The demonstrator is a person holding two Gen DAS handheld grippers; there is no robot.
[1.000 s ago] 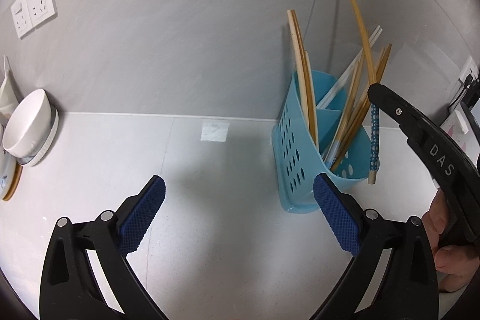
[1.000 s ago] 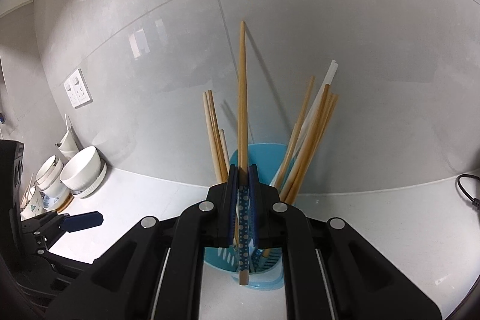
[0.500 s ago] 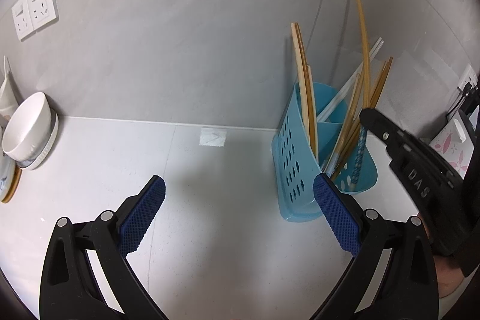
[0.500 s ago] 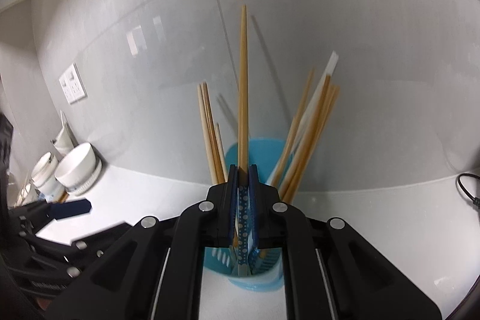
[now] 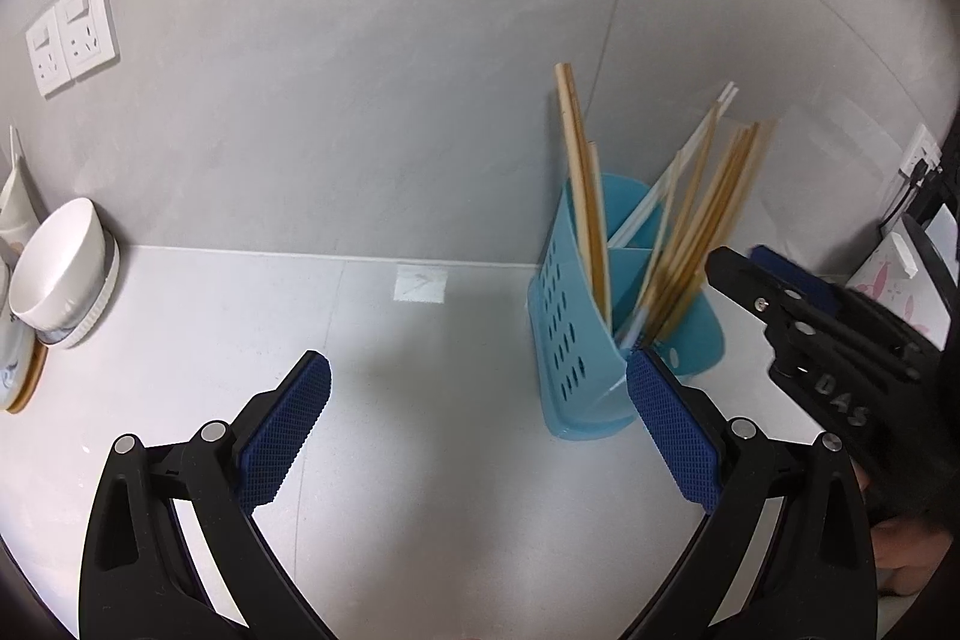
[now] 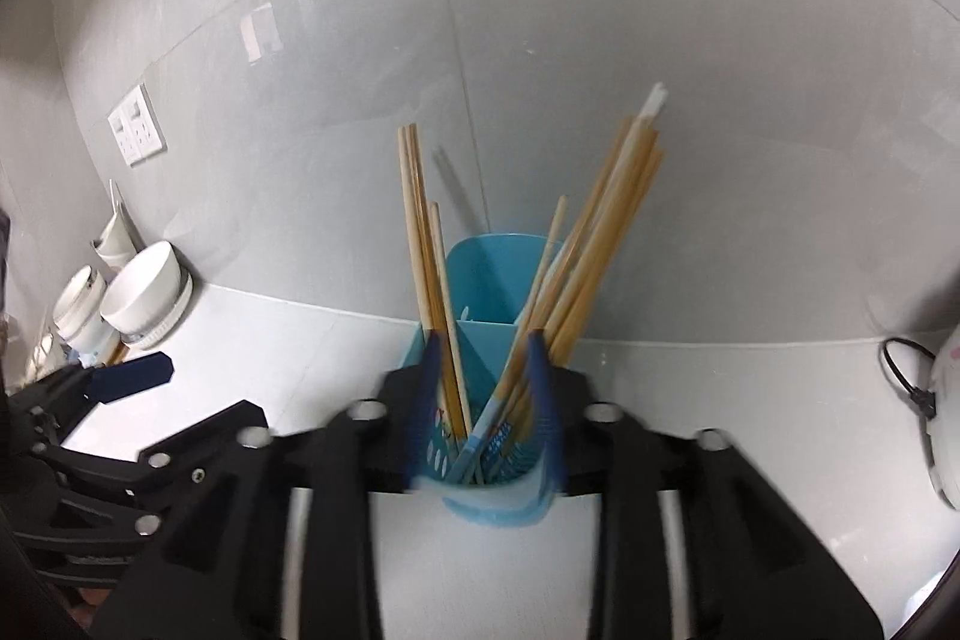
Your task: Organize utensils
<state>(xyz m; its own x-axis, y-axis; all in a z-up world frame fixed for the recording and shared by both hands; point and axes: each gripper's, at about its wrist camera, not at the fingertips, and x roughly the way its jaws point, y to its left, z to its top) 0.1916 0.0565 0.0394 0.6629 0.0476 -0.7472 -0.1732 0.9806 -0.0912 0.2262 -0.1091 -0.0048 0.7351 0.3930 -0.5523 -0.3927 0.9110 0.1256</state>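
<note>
The right tongs [image 6: 489, 400] are opening just above the blue holder [image 6: 480, 292] on the worktop [image 5: 420, 400], seemingly gripping nothing, chopsticks [image 6: 591, 244] standing upright inside, while the left tongs [image 5: 477, 433] are hanging wide, farther left.

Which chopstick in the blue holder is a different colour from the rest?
The white chopstick, leaning right in the blue holder; all the others are wooden tan.
</note>
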